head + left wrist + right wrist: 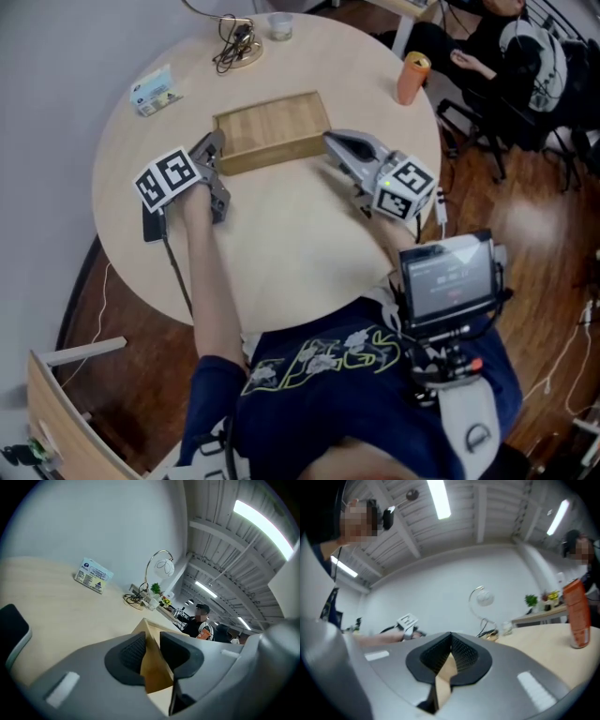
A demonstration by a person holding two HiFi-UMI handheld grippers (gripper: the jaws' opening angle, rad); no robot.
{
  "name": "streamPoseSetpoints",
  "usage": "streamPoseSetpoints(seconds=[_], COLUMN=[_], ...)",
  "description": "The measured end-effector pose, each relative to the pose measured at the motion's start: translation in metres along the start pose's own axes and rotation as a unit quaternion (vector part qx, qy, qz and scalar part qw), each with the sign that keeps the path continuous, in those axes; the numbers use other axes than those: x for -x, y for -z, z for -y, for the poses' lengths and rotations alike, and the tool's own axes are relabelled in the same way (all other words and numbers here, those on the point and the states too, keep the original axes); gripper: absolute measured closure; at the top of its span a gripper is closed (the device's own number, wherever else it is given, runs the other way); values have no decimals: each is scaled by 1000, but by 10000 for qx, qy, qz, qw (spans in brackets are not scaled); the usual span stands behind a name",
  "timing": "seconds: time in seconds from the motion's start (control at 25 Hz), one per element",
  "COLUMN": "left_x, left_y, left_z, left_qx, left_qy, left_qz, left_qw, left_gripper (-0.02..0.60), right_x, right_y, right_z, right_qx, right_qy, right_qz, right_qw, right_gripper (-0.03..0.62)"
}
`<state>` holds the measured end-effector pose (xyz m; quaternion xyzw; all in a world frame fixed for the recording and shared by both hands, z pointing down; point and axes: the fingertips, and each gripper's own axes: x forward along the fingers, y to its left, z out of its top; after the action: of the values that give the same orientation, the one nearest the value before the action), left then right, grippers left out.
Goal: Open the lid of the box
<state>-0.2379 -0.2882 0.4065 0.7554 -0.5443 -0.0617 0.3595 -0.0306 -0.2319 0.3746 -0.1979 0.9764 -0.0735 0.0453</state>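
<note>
Lying flat near the far middle of the round table (281,253), the wooden box (272,127) has its lid down, flush all round, so we judge that the opening has not begun. We hold it from both ends. Our left gripper (211,155) takes the box's near left corner between its jaws. In the left gripper view the wood fills the gap, and both pads look to bear on it, probably to pin the base so it cannot slide. Our right gripper (330,141) meets the box's right end with its jaws closed together. In the right gripper view only a sliver of wood shows beneath the joined pads, which suits a thin tip for working under the lid's edge. Whether that tip has found the seam, we cannot tell. Farther out, an orange can (412,78), a small card packet (155,91) and a lamp base with its coiled cable (236,47) stand well apart from the box, leaving room for the lid to swing.
</note>
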Motion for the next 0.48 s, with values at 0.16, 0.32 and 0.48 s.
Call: streamPoseSetpoints(seconds=[0.16,0.32,0.48], left_x=[4,7,12], left_y=[0,4,6], left_z=[0,3,4], left_qx=[262,399,467], left_qy=[-224,-312,-353], left_qz=[225,478,496], left_qw=[9992,9976,9971], left_gripper=[494,491,491], right_x=[-2,-19,-34], right_y=[-26,-5,24], right_z=[57,101,115], right_qx=[-1078,-2025,-2577], right_qy=[367,712,969], right_qz=[405,-139,-720], right_qw=[9927,9766,9587], right_gripper=[364,232,339])
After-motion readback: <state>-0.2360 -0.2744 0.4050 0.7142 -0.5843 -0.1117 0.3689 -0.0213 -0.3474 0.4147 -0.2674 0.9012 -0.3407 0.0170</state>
